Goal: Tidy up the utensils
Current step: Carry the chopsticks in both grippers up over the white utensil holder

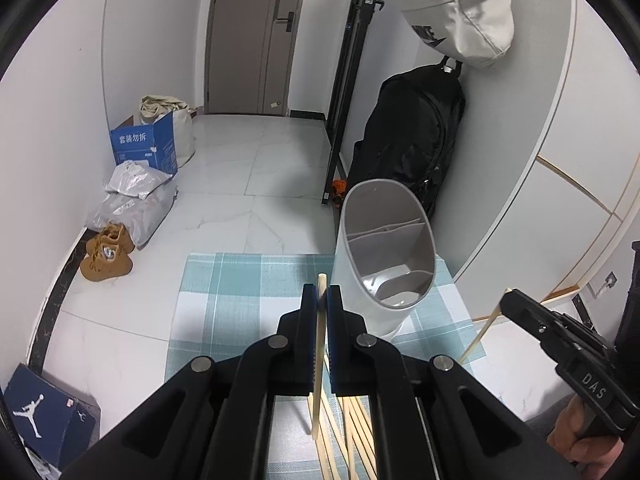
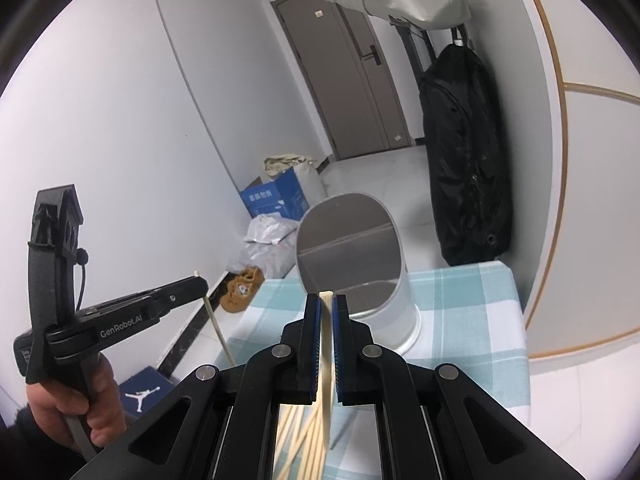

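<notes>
Left claw (image 1: 322, 294) and right claw (image 2: 326, 304) each pinch one chopstick (image 1: 319, 360) near the holder (image 1: 386, 256).

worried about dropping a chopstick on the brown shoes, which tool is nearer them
Left. The left tool is out to the left, on the brown shoes' side; the right tool sits further right over the checked cloth, facing the holder.
</notes>
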A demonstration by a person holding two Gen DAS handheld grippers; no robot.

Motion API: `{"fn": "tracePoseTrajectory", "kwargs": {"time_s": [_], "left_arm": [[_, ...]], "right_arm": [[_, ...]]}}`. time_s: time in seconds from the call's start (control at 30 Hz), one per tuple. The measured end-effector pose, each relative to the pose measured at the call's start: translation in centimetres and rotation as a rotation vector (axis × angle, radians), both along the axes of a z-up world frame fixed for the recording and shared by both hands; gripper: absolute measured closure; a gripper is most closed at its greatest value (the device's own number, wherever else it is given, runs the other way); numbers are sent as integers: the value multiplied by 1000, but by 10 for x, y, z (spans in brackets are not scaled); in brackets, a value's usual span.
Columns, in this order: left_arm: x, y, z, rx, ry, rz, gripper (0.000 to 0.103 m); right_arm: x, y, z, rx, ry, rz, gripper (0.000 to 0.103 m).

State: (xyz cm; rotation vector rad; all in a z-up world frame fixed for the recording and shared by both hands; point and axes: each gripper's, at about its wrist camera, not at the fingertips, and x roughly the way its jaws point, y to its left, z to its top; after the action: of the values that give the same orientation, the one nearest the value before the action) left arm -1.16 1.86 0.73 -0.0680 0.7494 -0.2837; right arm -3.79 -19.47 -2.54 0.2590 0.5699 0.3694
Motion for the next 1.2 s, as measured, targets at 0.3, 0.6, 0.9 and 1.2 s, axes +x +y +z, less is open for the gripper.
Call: {"fn": "tracePoseTrajectory", "kwargs": {"time_s": [0.3,0.6,0.9,1.2], "left_arm": [[13,-4,50,-49,-25,-32,102],[53,-10,104,-144,-76,-58,102],[94,-16,125,-193,-122,-41,102],[130,-17,101,-204,-103,-7,102]], "right_arm": [[15,-12,45,31,-37,-21,98],[54,-30,107,72,-87,-42,98],[105,-33,139,54,-160,-69,98],[155,-27,117,43,-103,-90,98]]}}
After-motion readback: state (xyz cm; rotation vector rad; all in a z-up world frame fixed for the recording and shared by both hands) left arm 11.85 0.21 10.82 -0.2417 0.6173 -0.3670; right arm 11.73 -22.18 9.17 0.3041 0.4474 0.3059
